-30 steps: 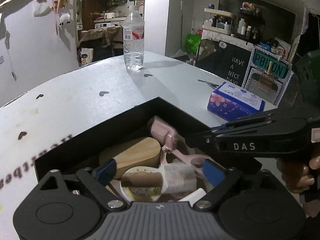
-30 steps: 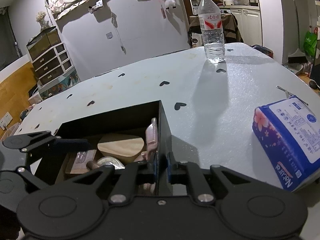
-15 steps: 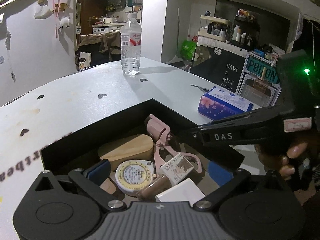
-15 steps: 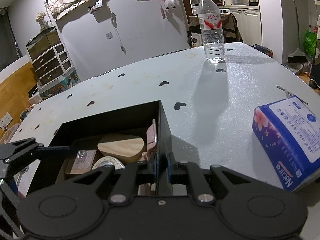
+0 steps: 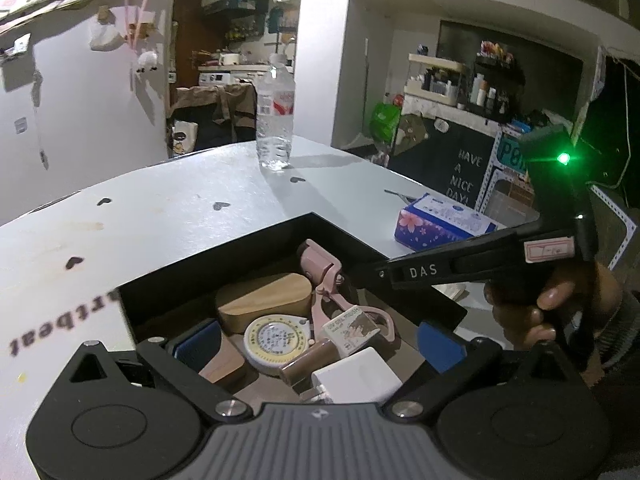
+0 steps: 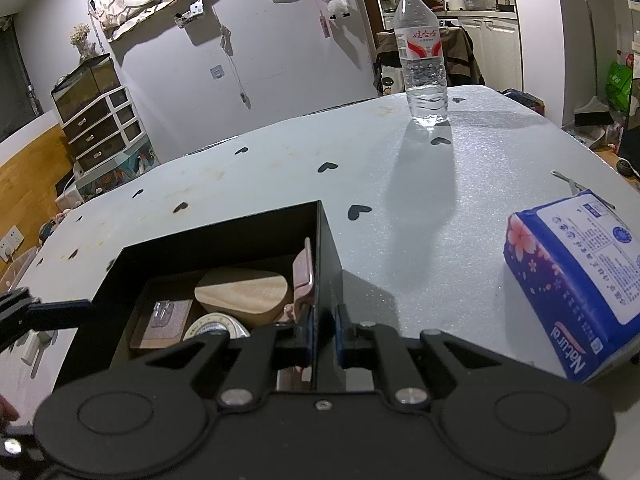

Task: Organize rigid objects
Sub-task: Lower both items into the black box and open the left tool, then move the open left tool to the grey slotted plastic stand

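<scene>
A black box point(image 5: 224, 248) sits on the pale table and holds several items: a wooden piece point(image 5: 264, 298), a round tape measure point(image 5: 278, 338), a pink eyelash curler point(image 5: 326, 280), a small gel polish bottle point(image 5: 344, 338) and a white block point(image 5: 356, 376). My left gripper point(image 5: 320, 346) hovers open over the box's near side with nothing between its blue pads. My right gripper point(image 6: 322, 334) is shut on the box's right wall point(image 6: 326, 264). In the right wrist view the wooden piece point(image 6: 244, 292) and the curler point(image 6: 303, 276) show inside the box.
A water bottle point(image 6: 423, 60) stands at the far side of the table point(image 6: 280, 160). A blue tissue pack point(image 6: 576, 280) lies to the right of the box. A person's hand point(image 5: 536, 312) holds the right gripper's handle. Shelves and drawers stand beyond the table.
The left gripper let go of the small bottle, which now lies in the box, and drew back and slightly up. The right gripper stayed shut on the box wall.
</scene>
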The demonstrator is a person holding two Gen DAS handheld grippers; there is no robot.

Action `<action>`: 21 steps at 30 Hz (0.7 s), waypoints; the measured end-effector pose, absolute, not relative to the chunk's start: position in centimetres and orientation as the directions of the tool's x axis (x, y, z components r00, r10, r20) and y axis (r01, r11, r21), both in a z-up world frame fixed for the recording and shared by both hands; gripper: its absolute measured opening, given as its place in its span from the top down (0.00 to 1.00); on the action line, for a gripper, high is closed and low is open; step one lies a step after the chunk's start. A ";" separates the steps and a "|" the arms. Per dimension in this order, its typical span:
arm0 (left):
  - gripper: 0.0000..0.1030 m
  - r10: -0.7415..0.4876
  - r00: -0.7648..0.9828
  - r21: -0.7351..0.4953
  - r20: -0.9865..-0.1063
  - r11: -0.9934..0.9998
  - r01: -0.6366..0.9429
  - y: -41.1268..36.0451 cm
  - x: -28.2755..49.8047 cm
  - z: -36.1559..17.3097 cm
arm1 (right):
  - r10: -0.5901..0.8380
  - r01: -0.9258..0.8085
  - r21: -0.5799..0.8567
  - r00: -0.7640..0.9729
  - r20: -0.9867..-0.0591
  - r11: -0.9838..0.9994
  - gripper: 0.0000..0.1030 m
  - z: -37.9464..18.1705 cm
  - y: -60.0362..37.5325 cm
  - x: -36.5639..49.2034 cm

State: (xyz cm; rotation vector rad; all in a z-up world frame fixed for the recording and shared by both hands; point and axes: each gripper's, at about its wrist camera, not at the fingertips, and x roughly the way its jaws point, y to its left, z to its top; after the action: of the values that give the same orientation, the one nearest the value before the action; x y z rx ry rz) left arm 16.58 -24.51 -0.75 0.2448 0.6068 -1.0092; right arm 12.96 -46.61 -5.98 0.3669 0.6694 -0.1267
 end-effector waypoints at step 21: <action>0.00 -0.497 0.685 -0.071 -0.533 0.832 0.550 -13.3 18.3 -0.5 | 0.001 0.231 0.289 0.779 -0.627 0.929 0.90 -6.0 -46.6 12.9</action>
State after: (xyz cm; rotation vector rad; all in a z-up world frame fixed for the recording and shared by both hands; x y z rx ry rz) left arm 18.27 -13.29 -0.46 0.0976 0.5674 -0.5874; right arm 12.94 -46.64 -5.98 0.3651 0.6692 -0.1272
